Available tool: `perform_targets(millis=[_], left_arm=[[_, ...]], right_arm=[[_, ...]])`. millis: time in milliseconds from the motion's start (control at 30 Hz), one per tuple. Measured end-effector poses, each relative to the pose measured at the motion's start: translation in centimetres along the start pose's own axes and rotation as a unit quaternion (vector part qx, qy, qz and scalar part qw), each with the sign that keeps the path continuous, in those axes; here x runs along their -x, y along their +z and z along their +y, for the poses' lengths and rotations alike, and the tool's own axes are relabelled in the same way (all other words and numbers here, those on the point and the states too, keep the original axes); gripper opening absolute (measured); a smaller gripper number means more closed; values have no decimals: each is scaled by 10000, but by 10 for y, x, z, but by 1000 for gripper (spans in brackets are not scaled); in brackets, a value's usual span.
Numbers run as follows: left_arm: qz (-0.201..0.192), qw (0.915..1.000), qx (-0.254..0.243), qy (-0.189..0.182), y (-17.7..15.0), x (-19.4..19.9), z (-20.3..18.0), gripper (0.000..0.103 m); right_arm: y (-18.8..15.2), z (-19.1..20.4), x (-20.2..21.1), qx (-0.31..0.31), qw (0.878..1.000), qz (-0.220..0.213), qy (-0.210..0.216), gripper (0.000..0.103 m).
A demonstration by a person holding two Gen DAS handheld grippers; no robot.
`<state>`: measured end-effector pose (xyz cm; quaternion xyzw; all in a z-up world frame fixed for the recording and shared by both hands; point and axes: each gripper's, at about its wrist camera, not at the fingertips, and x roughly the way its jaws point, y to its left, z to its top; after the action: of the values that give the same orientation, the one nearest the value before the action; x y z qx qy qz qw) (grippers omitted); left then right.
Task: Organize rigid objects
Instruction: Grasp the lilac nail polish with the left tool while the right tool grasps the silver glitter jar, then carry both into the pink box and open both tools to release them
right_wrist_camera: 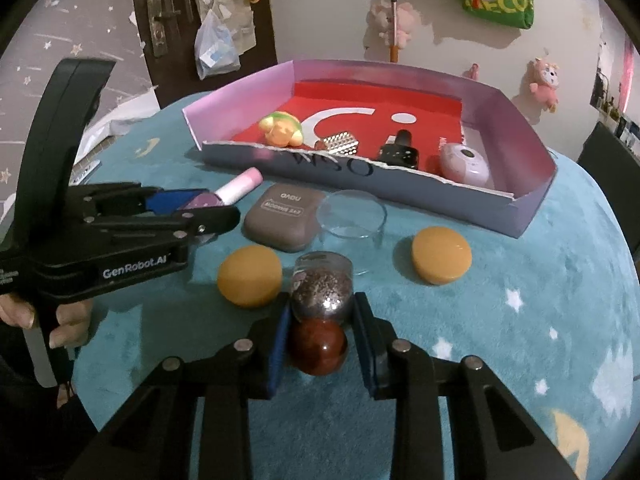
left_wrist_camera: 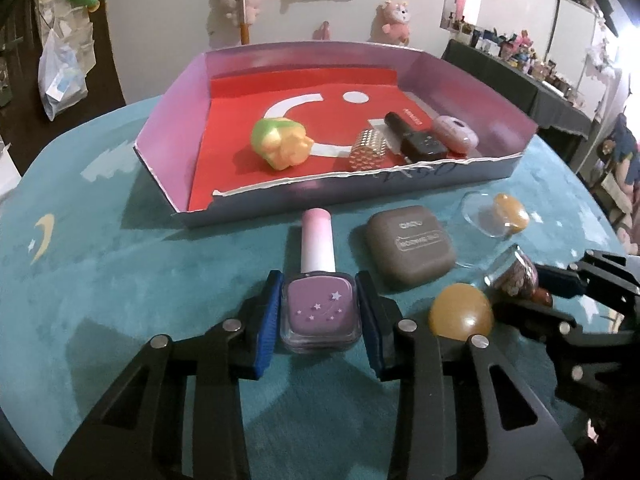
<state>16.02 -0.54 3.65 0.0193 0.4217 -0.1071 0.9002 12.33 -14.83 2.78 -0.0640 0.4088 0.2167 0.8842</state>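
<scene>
A purple nail polish bottle [left_wrist_camera: 320, 312] with a pink-white cap lies on the teal table cover, and my left gripper [left_wrist_camera: 320, 280] is shut on its square body, blue pads against both sides. In the right wrist view the left gripper [right_wrist_camera: 188, 204] holds the same bottle [right_wrist_camera: 208, 202] from the left. A small glitter bottle [right_wrist_camera: 322, 288] with a round red-brown cap lies flat, and my right gripper [right_wrist_camera: 322, 300] is shut on it at the cap. The open box [left_wrist_camera: 360, 184] stands just beyond both.
The box [right_wrist_camera: 400, 188] holds a green-yellow toy [left_wrist_camera: 280, 144], a studded gold piece [left_wrist_camera: 366, 152], a black bottle [left_wrist_camera: 416, 136] and a pink oval case [left_wrist_camera: 456, 132]. A grey-brown case [right_wrist_camera: 284, 216], a clear glass dish [right_wrist_camera: 352, 214] and two yellow discs [right_wrist_camera: 250, 276] [right_wrist_camera: 442, 254] lie between.
</scene>
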Motion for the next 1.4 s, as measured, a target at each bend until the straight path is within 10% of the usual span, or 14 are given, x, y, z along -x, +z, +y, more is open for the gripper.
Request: perform_targets(millis=[733,1067,1400], left_arm=[[-355,9991,-24,-230,3,37,-11,34],[-283,9963,-222,-787,94,19,-18,34],[309,9964,-369,-697,149,-59,-24,34]], right_arm=[[10,-10,20,-179,9995,-243,112,32],[105,-55,12,-494,9974,-410,332,32],[175,-100,-67,-570,9976,378,-126,32]])
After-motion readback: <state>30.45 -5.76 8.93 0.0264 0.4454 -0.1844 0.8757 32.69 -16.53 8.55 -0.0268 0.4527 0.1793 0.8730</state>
